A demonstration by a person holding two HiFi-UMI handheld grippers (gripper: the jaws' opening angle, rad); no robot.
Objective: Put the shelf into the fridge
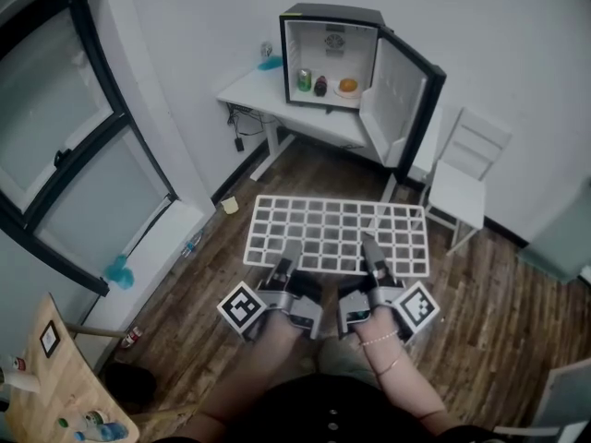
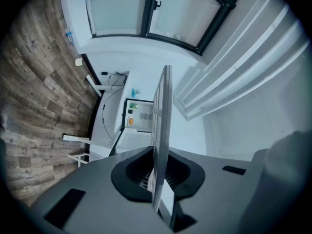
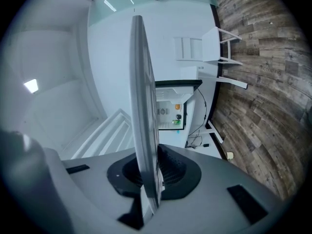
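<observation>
A person holds a white wire-grid shelf flat and level above a wood-plank floor. A hand-held gripper grips its near edge on each side of the middle. The left hand-held gripper pinches that edge left of centre. The right hand-held gripper pinches the same edge a little to its right. A marker cube sits on the outer side of each.

In the left gripper view the shelf shows edge-on as a thin white slab. It rises from between the dark jaw pads, which press on both of its faces. The right gripper view shows the same: the shelf stands clamped between that gripper's closed-in pads.

Ahead of both grippers, well beyond the shelf's far edge, a small black fridge stands on a white table. Its door is swung open to the right. Inside, along the bottom, sit a green can, a small dark item and a round orange thing.

A white chair stands ahead and to the right of the right hand-held gripper, near the open door. Dark-framed windows lie to the left of the left hand-held gripper.
</observation>
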